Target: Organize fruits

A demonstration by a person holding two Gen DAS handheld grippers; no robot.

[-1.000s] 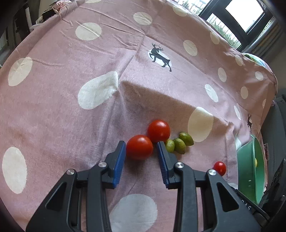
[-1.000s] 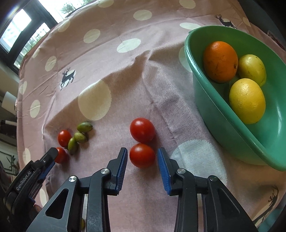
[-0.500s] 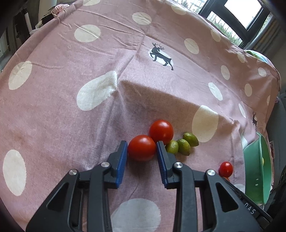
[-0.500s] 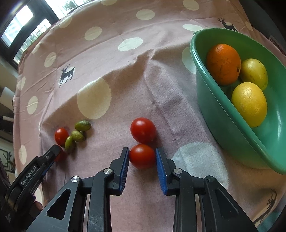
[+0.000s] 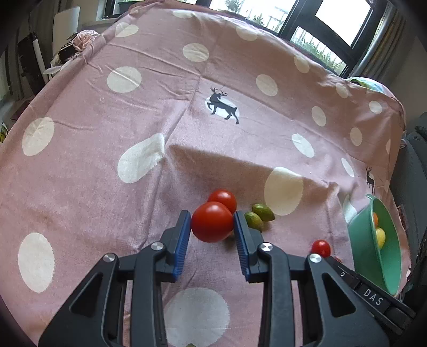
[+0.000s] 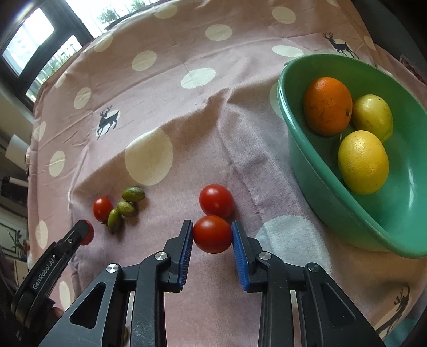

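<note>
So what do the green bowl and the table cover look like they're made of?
The green bowl looks like smooth moulded plastic, going by the glossy highlights on its wall. The table cover looks like soft woven fabric: matte, creased, and printed with dots and deer.

Setting: a home, living or dining room.
Cover: pink polka-dot tablecloth (image 5: 160, 106) with deer prints over the counter.
Light: dark-framed windows (image 5: 320, 24) showing greenery.
Household ware: green plastic bowl (image 6: 347, 213) holding citrus.
</note>
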